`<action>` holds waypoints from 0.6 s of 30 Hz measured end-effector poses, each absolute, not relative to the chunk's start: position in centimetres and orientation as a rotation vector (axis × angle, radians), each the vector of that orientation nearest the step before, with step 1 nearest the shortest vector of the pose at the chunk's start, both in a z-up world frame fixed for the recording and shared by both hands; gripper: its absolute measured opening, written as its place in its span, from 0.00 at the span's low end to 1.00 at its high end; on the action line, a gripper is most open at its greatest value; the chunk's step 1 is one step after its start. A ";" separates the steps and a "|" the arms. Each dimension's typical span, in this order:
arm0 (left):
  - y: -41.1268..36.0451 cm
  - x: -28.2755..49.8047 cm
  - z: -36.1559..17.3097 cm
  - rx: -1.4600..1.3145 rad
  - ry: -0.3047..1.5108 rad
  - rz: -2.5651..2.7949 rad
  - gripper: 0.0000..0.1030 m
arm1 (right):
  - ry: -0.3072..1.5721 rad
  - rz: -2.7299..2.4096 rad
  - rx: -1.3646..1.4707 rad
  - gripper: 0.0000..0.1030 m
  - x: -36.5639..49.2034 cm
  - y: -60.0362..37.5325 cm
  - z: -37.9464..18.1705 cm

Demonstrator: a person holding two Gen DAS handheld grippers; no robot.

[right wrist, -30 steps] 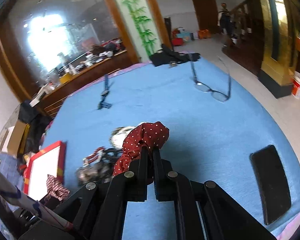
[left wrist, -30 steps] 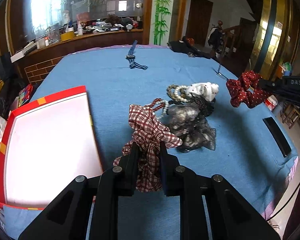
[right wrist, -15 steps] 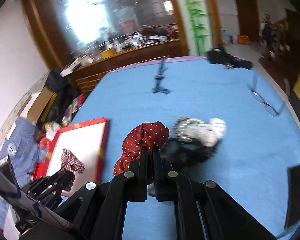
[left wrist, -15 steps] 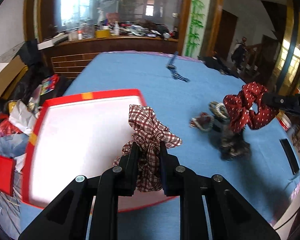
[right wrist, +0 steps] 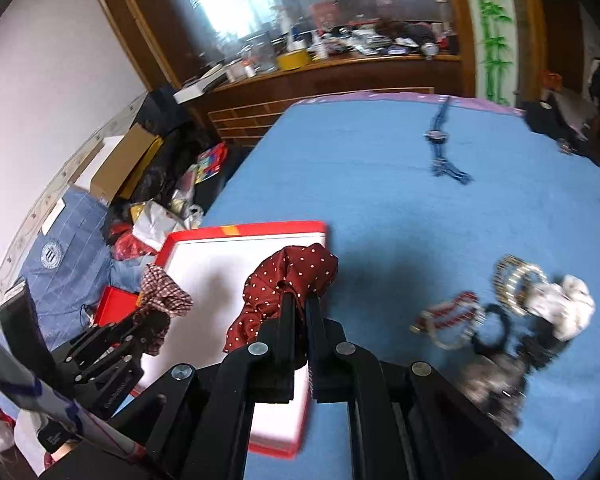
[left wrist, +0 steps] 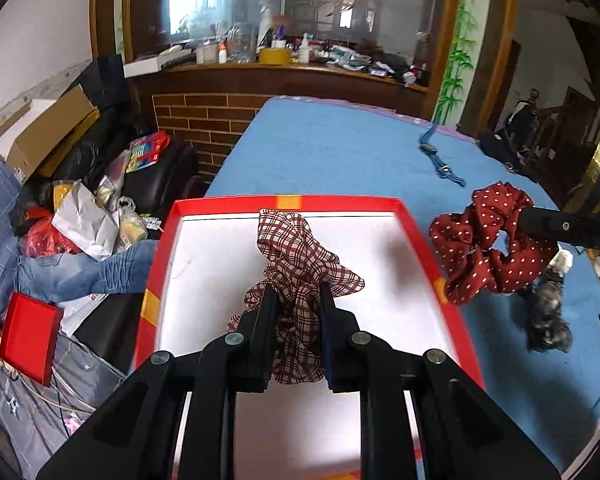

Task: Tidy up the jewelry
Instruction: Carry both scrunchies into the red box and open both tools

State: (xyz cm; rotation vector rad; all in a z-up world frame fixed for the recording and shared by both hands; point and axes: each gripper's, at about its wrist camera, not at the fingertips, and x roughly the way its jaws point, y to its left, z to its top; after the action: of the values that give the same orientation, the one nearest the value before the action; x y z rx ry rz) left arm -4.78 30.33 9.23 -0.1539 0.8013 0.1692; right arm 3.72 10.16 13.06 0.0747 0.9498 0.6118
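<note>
Red cardboard forms the rim of the shallow tray [left wrist: 416, 236], which has a white floor and rests on the blue tablecloth [left wrist: 340, 148] at the table's near left edge.

Left gripper [left wrist: 298, 300]: the jaws are closed on the plaid scrunchie [left wrist: 300, 256], a brown-and-white checked fabric loop. The cloth bunches above the fingertips and hangs below them. The scrunchie is held in the air above the white floor of the tray, roughly over its centre.

Right gripper [right wrist: 302, 304]: the jaws are almost fully closed and pinch the red polka-dot scrunchie [right wrist: 292, 276]. In the right wrist view this scrunchie hangs over the tray's right-hand rim, partly above the white floor and partly above the cloth. In the left wrist view it sits just outside the same rim.

Remaining jewelry pile [right wrist: 512, 320]: it lies on the tablecloth to the right of the tray, well apart from it. It contains a white scrunchie [right wrist: 572, 308], beaded bracelets [right wrist: 516, 280], a red-and-white bracelet [right wrist: 452, 312] and dark fabric pieces; blur hides finer detail.

A blue tasselled cord [right wrist: 440, 148] lies further back on the cloth. A small red box [left wrist: 28, 338] lies among clutter off the table's left side.
</note>
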 end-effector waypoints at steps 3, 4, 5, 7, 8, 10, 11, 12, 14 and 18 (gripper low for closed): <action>32.3 -3.3 8.6 -0.162 0.822 0.176 0.18 | 0.962 0.635 0.065 0.05 4.7 13.1 12.4; 33.1 -2.7 8.3 -0.170 0.830 0.186 0.18 | 0.962 0.636 0.063 0.05 4.9 13.9 12.3; 33.7 -2.3 8.1 -0.174 0.836 0.202 0.18 | 0.967 0.636 0.061 0.05 5.5 15.0 11.9; 34.8 -1.1 7.6 -0.182 0.852 0.205 0.18 | 0.977 0.649 0.072 0.06 6.2 16.3 11.4; 35.2 -0.7 7.5 -0.189 0.857 0.208 0.18 | 0.979 0.657 0.077 0.06 6.7 17.1 11.1; 35.9 0.1 7.2 -0.205 0.865 0.203 0.18 | 0.985 0.658 0.083 0.06 7.5 18.3 10.6; 36.3 0.7 6.9 -0.214 0.872 0.201 0.18 | 1.001 0.666 0.096 0.06 8.0 19.0 10.1; 36.5 1.0 6.6 -0.218 0.875 0.206 0.18 | 1.013 0.671 0.108 0.06 8.4 19.5 9.7; 37.1 1.7 6.0 -0.234 0.885 0.208 0.18 | 1.026 0.670 0.111 0.06 9.0 20.5 8.9; 37.9 2.7 4.9 -0.258 0.907 0.209 0.18 | 1.040 0.658 0.092 0.06 9.8 21.8 7.4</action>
State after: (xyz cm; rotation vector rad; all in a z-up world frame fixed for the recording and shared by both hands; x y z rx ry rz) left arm 2.68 37.88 4.90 -0.2583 0.9070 0.2091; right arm 9.80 21.78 7.42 0.0919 1.0400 0.6579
